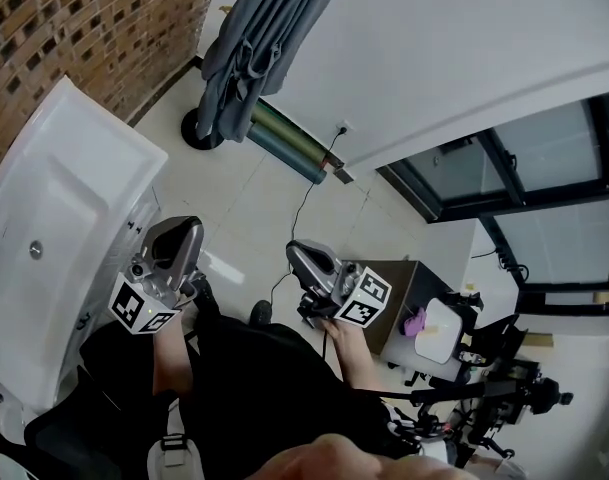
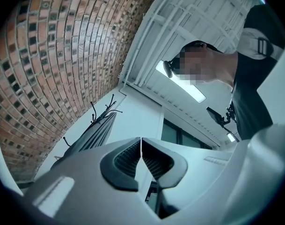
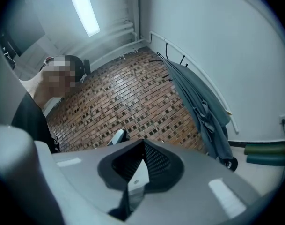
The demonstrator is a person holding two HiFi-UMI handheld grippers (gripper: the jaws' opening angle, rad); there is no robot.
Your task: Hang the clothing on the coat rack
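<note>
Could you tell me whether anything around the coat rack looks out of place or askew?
Nothing stands out. The grey fabric garment hangs draped on the black metal coat rack, and the dark green roll lies tidily on the floor beside the rack's base.

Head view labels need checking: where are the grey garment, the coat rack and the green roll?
grey garment (image 1: 269, 18), head view, middle of the hanging cloth.
coat rack (image 1: 198, 131), head view, its black round base.
green roll (image 1: 284, 142), head view, middle of its length.
</note>
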